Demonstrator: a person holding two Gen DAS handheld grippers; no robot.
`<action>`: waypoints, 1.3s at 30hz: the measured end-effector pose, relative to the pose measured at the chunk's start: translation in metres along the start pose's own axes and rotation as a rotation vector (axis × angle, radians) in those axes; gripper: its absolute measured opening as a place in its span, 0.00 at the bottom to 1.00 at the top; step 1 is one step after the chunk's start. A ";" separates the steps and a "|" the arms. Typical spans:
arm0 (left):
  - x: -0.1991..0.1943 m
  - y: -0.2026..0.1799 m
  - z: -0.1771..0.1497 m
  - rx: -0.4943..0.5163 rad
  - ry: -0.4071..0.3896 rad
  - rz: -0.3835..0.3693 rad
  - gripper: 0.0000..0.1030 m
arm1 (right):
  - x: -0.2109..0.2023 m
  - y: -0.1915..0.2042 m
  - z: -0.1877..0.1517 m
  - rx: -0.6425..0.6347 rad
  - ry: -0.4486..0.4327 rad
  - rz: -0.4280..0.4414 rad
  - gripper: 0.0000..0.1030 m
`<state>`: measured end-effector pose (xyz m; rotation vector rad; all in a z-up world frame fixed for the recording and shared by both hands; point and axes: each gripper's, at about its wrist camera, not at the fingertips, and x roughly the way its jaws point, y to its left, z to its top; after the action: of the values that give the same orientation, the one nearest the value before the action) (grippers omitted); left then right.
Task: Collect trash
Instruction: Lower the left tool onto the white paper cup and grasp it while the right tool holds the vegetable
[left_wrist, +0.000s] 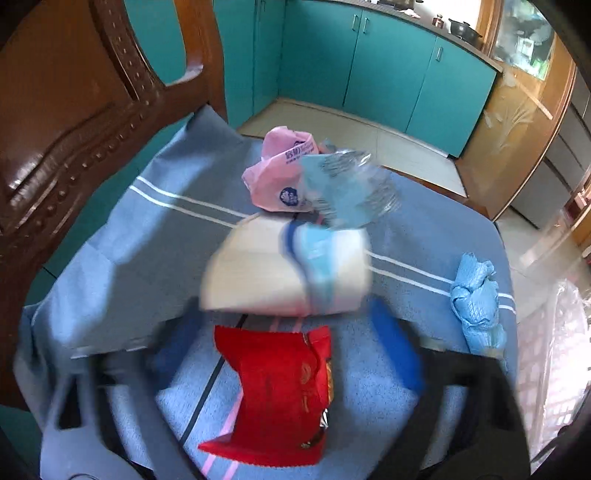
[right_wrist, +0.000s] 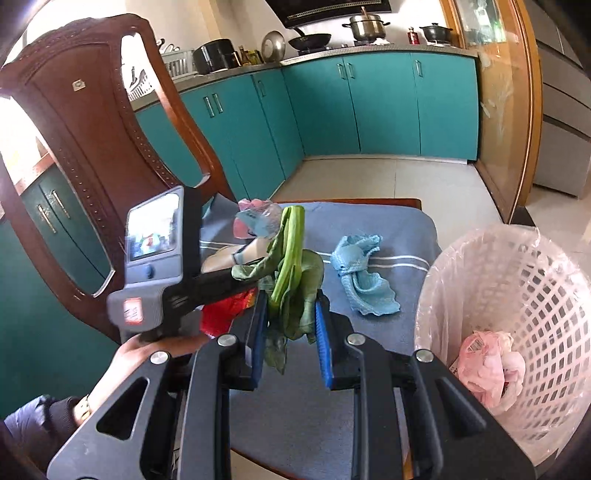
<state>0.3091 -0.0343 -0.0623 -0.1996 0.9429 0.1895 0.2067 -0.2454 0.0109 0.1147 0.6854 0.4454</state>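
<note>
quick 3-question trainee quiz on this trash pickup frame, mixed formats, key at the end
1. What does the right claw grip?
2. True or false: the white basket already holds crumpled pink trash.
3. The red wrapper lies between the fingers of which claw? A) left B) right

Key:
1. Wilted green vegetable leaves, lifted off the blue cloth.
2. True.
3. A, the left claw; it is open around the wrapper, not gripping.

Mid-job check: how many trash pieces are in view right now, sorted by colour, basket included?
Pink bags: 2
Red wrapper: 1
Green leaf: 1
Blue rag: 1
White pack: 1
Clear-blue wrapper: 1
Total: 7
</note>
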 end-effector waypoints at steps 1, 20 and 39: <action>0.001 0.004 0.000 -0.003 0.008 -0.020 0.38 | -0.001 0.001 0.000 -0.004 0.000 0.004 0.24; -0.030 -0.027 0.016 0.085 -0.070 -0.054 0.97 | 0.004 -0.012 0.004 0.045 -0.007 0.006 0.24; 0.022 -0.026 0.042 0.035 0.087 -0.113 0.52 | -0.004 -0.023 0.007 0.067 -0.022 0.033 0.24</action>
<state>0.3610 -0.0474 -0.0540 -0.2293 1.0180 0.0605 0.2164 -0.2674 0.0130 0.1944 0.6774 0.4525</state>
